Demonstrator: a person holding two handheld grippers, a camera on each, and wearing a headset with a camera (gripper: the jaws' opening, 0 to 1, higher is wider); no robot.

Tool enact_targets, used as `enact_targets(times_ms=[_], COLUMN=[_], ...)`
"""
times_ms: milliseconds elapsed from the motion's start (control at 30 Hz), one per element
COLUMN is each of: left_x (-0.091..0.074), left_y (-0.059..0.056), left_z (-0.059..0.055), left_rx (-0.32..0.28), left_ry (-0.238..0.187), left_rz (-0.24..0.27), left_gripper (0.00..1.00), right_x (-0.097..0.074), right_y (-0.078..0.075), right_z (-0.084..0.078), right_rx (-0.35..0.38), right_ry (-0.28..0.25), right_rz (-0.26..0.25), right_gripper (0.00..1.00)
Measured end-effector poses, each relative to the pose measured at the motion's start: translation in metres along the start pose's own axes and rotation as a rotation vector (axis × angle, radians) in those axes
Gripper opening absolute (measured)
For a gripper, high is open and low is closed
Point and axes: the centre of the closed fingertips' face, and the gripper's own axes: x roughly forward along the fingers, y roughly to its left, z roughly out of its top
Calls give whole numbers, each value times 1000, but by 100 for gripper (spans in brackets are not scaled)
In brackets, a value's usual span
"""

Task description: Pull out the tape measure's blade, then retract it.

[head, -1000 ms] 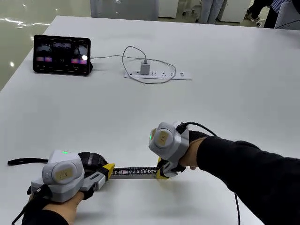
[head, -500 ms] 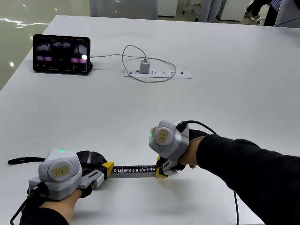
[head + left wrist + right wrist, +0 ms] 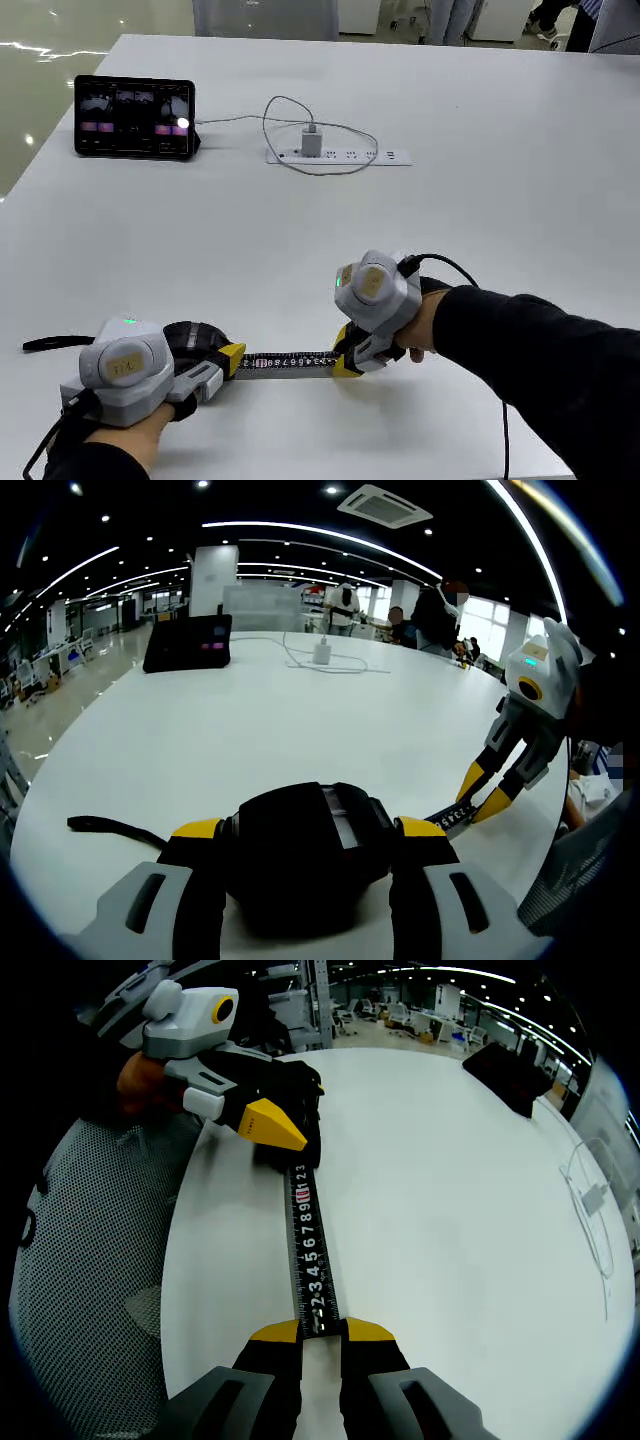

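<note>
With the case (image 3: 305, 865) clamped in the left gripper (image 3: 310, 828) and the blade (image 3: 303, 1225) pinched in the right gripper (image 3: 310, 1332), a slipping pinch could whip the blade back.

Open table (image 3: 520, 190) from 1 to 3 o'clock; tablet (image 3: 135, 117) at 11, power strip (image 3: 340, 157) and charger (image 3: 312, 143) at 12.

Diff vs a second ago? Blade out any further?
Barely. The right gripper has tipped its body slightly rightward, but its tips stay shut on the end of the blade at about the same spot; the drawn length looks unchanged. The left gripper stays clamped on the tape measure case on the table. Tablet and power strip unmoved.
</note>
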Motion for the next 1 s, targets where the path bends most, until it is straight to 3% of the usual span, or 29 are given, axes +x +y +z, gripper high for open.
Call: enact_targets(times_ms=[267, 800, 1000], left_x=[0, 0, 0], left_y=[0, -1, 0], left_z=[0, -1, -1], left_rx=[6, 9, 10], left_ry=[1, 5, 5], left_rz=[-4, -10, -11], left_gripper=[62, 62, 62], right_x=[1, 2, 4], right_y=[0, 2, 2], right_z=[3, 5, 8], right_rx=[4, -114, -126], right_ry=[-5, -3, -17], right_rz=[0, 5, 2], right_gripper=[10, 10, 10])
